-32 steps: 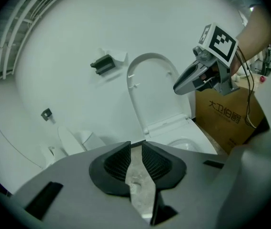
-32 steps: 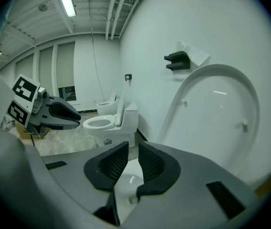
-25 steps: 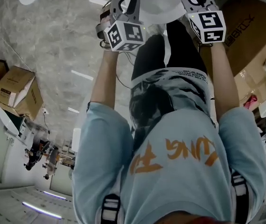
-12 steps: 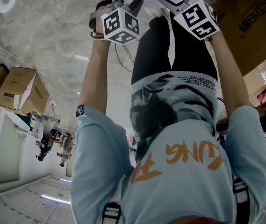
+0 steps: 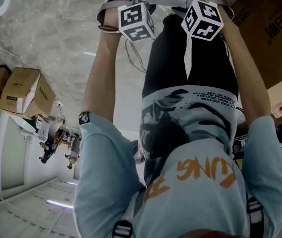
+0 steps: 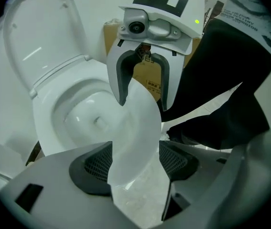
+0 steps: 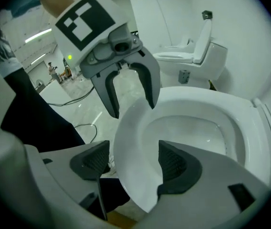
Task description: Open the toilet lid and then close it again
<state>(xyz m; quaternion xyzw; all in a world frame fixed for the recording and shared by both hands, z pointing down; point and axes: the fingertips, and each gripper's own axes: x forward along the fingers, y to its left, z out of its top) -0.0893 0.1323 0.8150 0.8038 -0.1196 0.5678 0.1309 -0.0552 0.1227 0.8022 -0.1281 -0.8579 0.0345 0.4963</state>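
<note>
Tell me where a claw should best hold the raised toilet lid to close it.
Take the lid by its free upper rim, coming from the front over the bowl. It stands upright, hinged at the bottom, so that thin top edge likely suits a pinch.

Between left fingers (image 6: 95,163): toilet seat (image 6: 135,128); jaws just opened.
Between right fingers (image 7: 173,165): toilet seat; jaws just opened.
Beyond left fingers: upright lid (image 6: 35,37).

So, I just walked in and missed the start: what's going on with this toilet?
A person bends over the toilet with a gripper in each hand. The lid stands up. The left gripper and the right gripper each straddle the front rim, jaws apart and just opened wider; the pads are not pressing on it, so nothing is held.
</note>
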